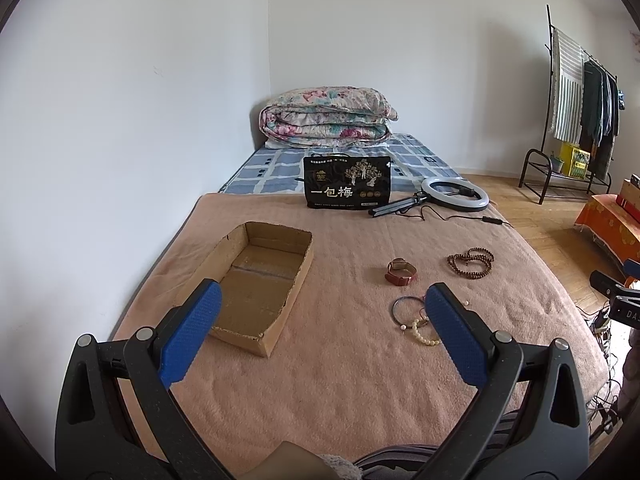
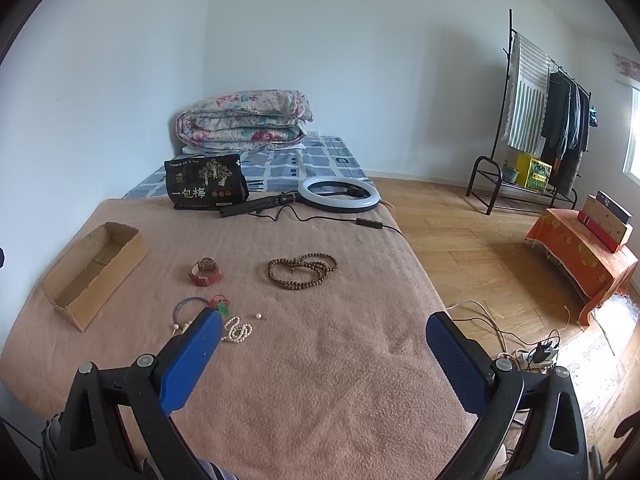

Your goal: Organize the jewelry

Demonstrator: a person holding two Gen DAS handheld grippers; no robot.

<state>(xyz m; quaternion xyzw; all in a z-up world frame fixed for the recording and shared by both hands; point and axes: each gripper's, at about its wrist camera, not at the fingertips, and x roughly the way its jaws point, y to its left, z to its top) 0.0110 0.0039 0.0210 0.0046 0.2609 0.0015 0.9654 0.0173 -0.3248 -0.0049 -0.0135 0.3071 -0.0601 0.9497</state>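
On the pink blanket (image 1: pixel 344 360) lies an open cardboard box (image 1: pixel 256 280) (image 2: pixel 94 272), nothing in it. To its right sit a red-strapped watch (image 1: pixel 401 272) (image 2: pixel 205 273), a brown wooden bead string (image 1: pixel 471 263) (image 2: pixel 302 271), a thin blue bangle (image 1: pixel 406 308) (image 2: pixel 191 307), a white pearl bracelet (image 1: pixel 424 332) (image 2: pixel 238 330) and a single loose pearl (image 2: pixel 259 315). My left gripper (image 1: pixel 324 296) hovers open over the box's near end, its right finger covering part of the bangle. My right gripper (image 2: pixel 324 320) is open, holding nothing, its left finger just over the pearls.
At the back of the blanket stand a black snack bag (image 1: pixel 347 182) and a ring light (image 1: pixel 454 194) with its cable. A folded floral quilt (image 1: pixel 328 118) lies beyond. Wooden floor, a clothes rack (image 2: pixel 532 128), an orange-draped stool (image 2: pixel 580 256) and a power strip (image 2: pixel 540 354) are to the right.
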